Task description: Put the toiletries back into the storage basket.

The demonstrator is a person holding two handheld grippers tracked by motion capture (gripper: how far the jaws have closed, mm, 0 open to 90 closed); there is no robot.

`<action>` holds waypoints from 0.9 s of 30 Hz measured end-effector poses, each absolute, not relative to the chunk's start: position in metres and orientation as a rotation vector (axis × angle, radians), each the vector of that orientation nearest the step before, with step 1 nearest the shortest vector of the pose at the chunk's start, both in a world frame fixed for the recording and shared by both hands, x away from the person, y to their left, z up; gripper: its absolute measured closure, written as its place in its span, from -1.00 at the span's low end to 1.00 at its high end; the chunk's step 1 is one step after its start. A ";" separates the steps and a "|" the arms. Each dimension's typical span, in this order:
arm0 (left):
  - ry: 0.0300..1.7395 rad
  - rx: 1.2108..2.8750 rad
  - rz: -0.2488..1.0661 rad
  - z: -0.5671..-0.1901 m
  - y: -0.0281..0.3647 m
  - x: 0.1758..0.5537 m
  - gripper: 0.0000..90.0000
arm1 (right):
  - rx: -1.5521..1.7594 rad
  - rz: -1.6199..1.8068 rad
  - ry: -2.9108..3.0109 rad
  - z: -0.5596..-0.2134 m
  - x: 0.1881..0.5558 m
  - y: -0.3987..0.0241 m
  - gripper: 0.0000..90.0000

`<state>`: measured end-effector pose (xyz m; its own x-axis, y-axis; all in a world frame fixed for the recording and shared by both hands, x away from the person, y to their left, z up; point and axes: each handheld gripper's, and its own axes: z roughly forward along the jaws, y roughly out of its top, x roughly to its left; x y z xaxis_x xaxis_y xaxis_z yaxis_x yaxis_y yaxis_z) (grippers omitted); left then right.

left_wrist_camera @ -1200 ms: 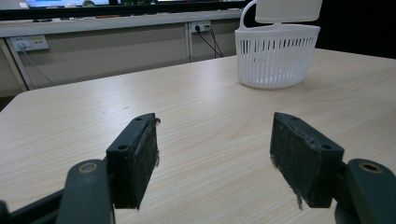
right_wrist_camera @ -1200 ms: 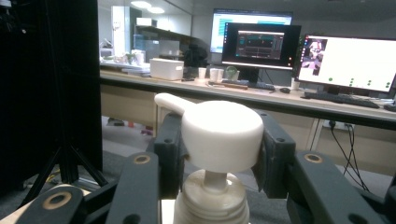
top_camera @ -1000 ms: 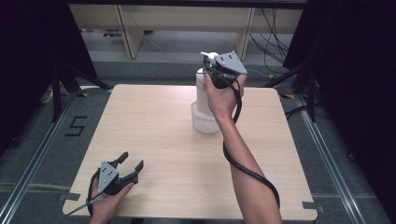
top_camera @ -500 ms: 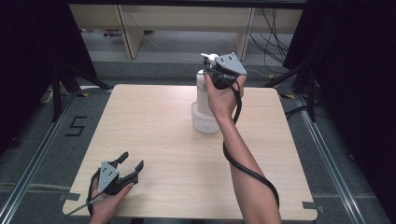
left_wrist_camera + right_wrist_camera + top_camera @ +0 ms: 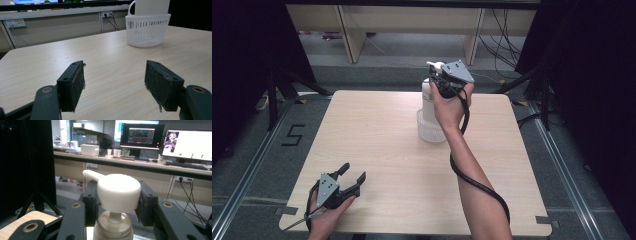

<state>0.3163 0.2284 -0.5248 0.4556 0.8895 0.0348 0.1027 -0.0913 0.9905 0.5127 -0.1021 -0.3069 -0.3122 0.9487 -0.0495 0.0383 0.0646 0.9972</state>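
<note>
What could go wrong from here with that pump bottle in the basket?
The right gripper clamps only the pump head, so the pump bottle may slip or swing if lifted. The light white basket could ride up or tip with it. The left gripper rests open and far away, steadying nothing.

Even overhead light on our table [image 5: 377, 150]; dark surroundings. We note soft focus, glaring monitors [image 5: 187, 143], faint shadows.

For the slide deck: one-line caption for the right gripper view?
Right gripper clamped on the white pump head of a bottle, office desks and monitors behind.
</note>
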 end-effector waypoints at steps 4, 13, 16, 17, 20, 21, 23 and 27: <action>0.904 1.532 0.838 -0.525 0.228 0.316 -0.30 | 1.042 1.361 1.509 -0.312 0.513 -0.103 0.33; 0.903 1.531 0.837 -0.525 0.228 0.316 -0.30 | 1.066 1.355 1.541 -0.323 0.515 -0.103 0.33; 0.903 1.532 0.837 -0.525 0.228 0.316 -0.30 | 1.062 1.342 1.546 -0.326 0.515 -0.104 0.33; 0.903 1.532 0.837 -0.525 0.228 0.316 -0.30 | 1.063 1.341 1.541 -0.327 0.516 -0.104 0.33; 0.902 1.533 0.837 -0.525 0.228 0.316 -0.30 | 1.074 1.330 1.558 -0.331 0.516 -0.104 0.33; 0.902 1.533 0.838 -0.525 0.228 0.316 -0.30 | 1.073 1.336 1.556 -0.333 0.516 -0.103 0.33; 0.903 1.533 0.837 -0.525 0.228 0.316 -0.30 | 1.068 1.327 1.566 -0.334 0.517 -0.104 0.33; 0.902 1.533 0.837 -0.525 0.228 0.316 -0.30 | 1.082 1.321 1.579 -0.340 0.517 -0.104 0.33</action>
